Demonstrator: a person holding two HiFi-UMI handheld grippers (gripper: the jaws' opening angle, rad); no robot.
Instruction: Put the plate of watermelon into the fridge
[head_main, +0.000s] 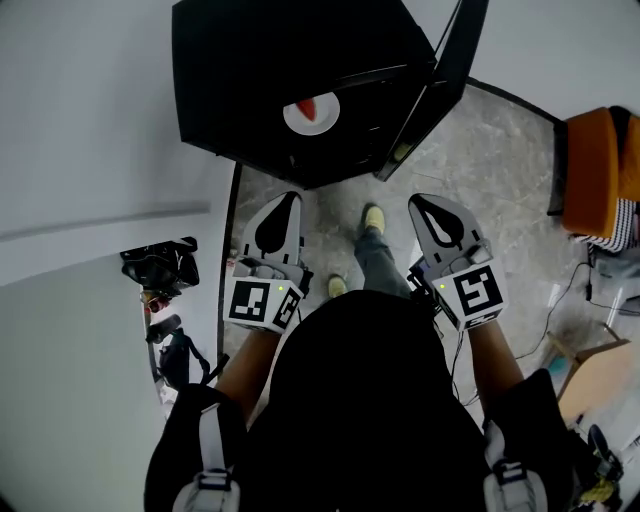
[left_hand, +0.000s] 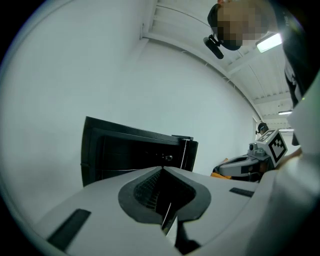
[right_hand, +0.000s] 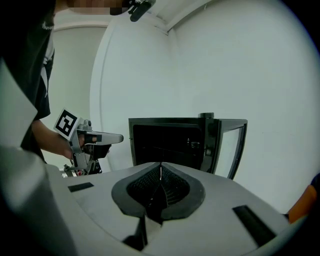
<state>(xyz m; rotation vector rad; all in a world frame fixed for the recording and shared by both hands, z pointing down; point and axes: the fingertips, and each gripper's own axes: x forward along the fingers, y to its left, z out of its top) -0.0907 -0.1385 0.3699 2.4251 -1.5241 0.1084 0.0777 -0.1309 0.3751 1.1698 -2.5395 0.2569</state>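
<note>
A small black fridge (head_main: 290, 80) stands on the floor ahead with its door (head_main: 440, 80) swung open to the right. Inside it rests a white plate with red watermelon (head_main: 311, 113). My left gripper (head_main: 290, 200) and right gripper (head_main: 421, 202) are held side by side in front of the fridge, short of its opening, both shut with nothing between the jaws. In the left gripper view the shut jaws (left_hand: 161, 169) point at the fridge (left_hand: 135, 150), whose inside is dark. The right gripper view shows its shut jaws (right_hand: 160, 164), the fridge (right_hand: 167, 140) and the open door (right_hand: 232, 145).
A white wall runs along the left. A black camera rig (head_main: 160, 265) stands at the left by the wall. An orange chair (head_main: 598, 165) is at the right, with a cardboard box (head_main: 600, 378) and cables on the grey stone floor. The person's feet (head_main: 372, 218) are in front of the fridge.
</note>
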